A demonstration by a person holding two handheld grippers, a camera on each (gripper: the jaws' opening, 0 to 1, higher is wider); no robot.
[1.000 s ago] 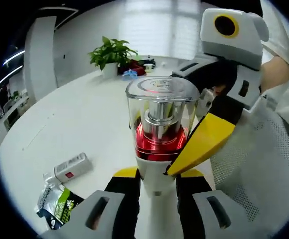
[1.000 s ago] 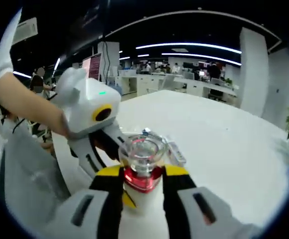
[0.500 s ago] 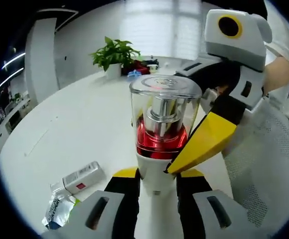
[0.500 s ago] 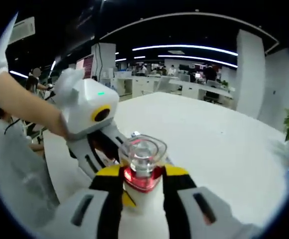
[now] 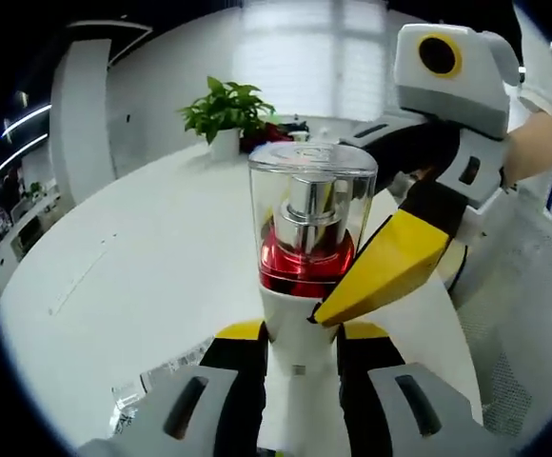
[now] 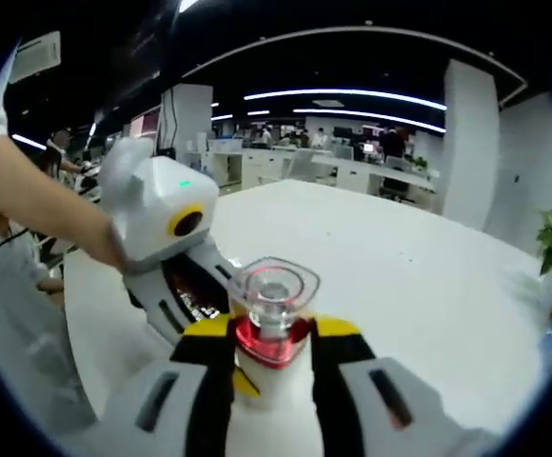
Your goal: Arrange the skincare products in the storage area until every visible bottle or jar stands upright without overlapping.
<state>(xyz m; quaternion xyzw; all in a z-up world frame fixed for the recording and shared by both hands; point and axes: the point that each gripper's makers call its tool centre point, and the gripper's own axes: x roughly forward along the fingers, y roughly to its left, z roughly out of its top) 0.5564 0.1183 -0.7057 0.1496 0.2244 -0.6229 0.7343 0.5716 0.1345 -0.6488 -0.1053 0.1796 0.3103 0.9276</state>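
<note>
1. Nearest in the left gripper view, the left gripper (image 5: 300,343) is clenched on the white lower body of a pump bottle (image 5: 306,249), one yellow-tipped jaw on each side.
2. The pump bottle stands upright between those jaws, held up off the white table (image 5: 133,276); it has a red collar, a silver pump and a clear cap over the top.
3. The right gripper (image 5: 390,271) comes in from the right of that view, a yellow jaw pressed against the bottle just below the red collar.
4. In the right gripper view, the right gripper (image 6: 272,367) is also clamped on the same bottle (image 6: 271,324), its jaws at either side of the white body; the left gripper (image 6: 176,262) reaches in from the left with a person's forearm (image 6: 38,195) behind it.
5. Lower down, at the near table edge, some packaging (image 5: 147,386) lies flat, too blurred to identify.
6. At the far edge of the table a potted plant (image 5: 226,112) stands beside a few small items.
</note>
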